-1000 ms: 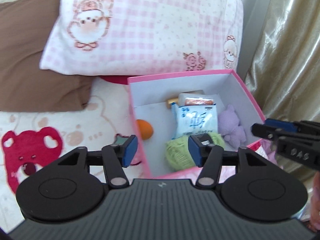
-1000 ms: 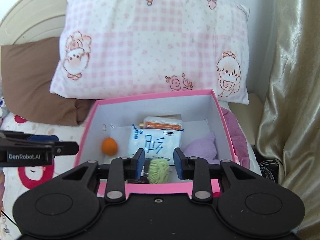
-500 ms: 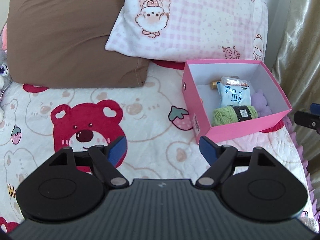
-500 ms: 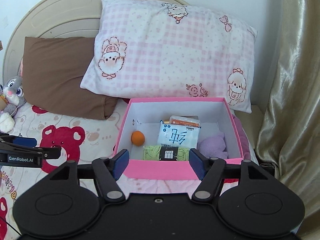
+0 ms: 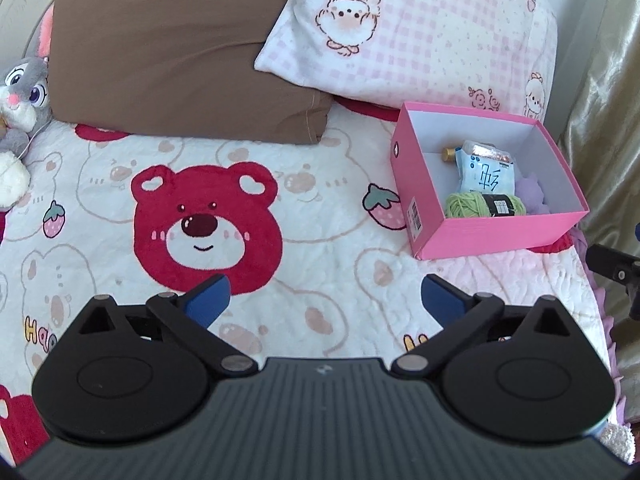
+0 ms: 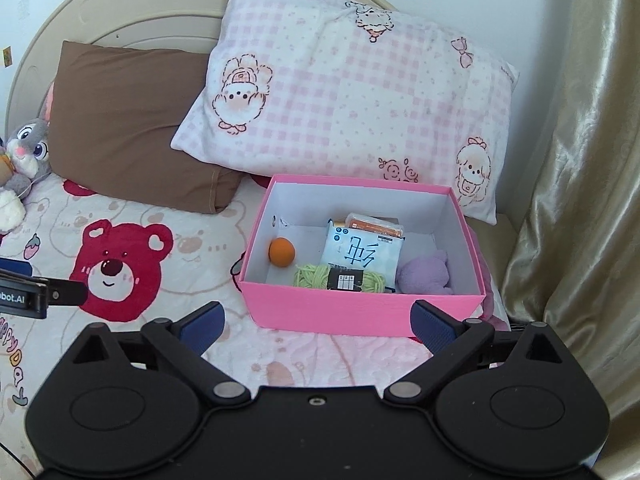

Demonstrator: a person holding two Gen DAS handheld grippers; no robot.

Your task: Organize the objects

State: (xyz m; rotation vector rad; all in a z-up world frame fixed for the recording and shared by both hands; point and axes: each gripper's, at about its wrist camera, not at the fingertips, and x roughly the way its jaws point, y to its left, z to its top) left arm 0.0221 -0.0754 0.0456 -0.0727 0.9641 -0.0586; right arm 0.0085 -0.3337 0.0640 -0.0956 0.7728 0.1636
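Above the bear-print bed blanket [image 5: 320,240], both your tongs tilt downward, left tongs [image 5: 324,300] and right tongs [image 6: 316,320] opening with nothing between them. Beyond them sits the pink cardboard box [image 6: 360,312], holding the green yarn skein [image 6: 340,278] and orange ball [image 6: 282,252].

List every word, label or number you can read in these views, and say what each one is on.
"bot.AI", cut off at the frame edge: on the left tongs seen in the right wrist view.
"PPY DAY", partly cut off: printed on the bedspread.
Large blue characters: on the white packet in the pink box; not legible to me.
Barcode label on the box's side: too small.
Black label on the green yarn: too small.
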